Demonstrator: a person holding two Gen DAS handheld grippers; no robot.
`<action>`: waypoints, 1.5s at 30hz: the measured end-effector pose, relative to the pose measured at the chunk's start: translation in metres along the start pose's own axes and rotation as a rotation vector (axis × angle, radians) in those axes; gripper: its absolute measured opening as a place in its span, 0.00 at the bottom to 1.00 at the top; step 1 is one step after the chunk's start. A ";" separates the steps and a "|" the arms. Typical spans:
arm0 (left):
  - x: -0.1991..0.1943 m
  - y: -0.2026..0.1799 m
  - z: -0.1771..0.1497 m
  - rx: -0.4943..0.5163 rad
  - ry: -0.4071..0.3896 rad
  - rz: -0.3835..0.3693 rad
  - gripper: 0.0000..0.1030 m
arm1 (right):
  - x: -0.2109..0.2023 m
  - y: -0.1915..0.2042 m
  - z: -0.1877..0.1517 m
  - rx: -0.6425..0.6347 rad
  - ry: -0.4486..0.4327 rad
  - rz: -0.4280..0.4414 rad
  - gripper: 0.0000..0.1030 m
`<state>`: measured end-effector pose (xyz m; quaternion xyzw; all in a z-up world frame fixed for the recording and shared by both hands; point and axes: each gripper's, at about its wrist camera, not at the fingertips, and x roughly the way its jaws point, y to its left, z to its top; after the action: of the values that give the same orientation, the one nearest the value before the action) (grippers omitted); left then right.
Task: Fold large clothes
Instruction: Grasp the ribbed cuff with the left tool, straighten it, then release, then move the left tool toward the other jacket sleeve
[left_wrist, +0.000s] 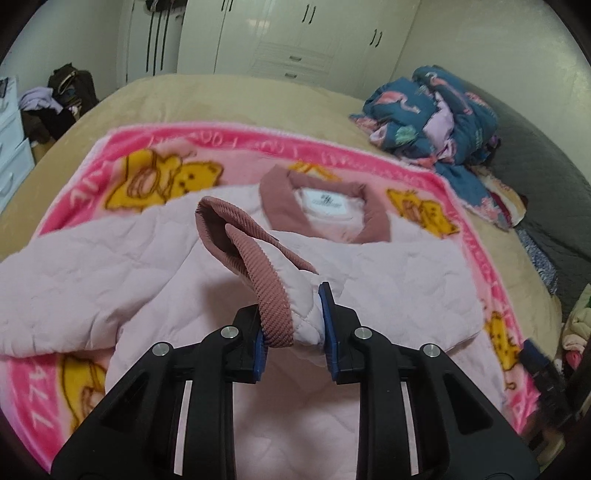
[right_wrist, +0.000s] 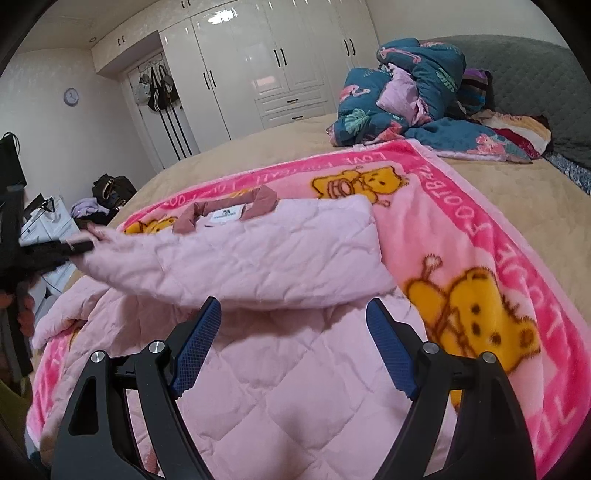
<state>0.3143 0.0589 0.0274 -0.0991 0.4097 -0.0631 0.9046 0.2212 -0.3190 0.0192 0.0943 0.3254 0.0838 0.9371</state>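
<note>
L gripper fingers clamped on ribbed sleeve cuff of pink quilted jacket, sleeve lifted across the body. Jacket lies on pink bear blanket on bed. R gripper fingers wide apart, holding nothing, over jacket's lower part.

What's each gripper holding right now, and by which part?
The left gripper is shut on the pink quilted jacket, clamping a sleeve end at its ribbed cuff. The right gripper is open and holds nothing.

Quilted matt pink jacket, ribbed cuff, fluffy fleece blanket, glossy wardrobe doors
</note>
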 end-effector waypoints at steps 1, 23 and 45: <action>0.003 0.004 -0.003 -0.002 0.008 0.006 0.16 | 0.003 0.001 0.004 -0.010 0.008 -0.002 0.78; 0.061 0.042 -0.058 -0.024 0.163 0.077 0.25 | 0.156 -0.014 0.012 -0.026 0.321 -0.085 0.78; -0.010 0.037 -0.060 -0.013 0.130 0.071 0.71 | 0.045 0.018 0.017 0.020 0.176 0.056 0.96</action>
<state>0.2635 0.0895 -0.0122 -0.0862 0.4713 -0.0349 0.8770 0.2649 -0.2934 0.0096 0.1049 0.4046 0.1149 0.9012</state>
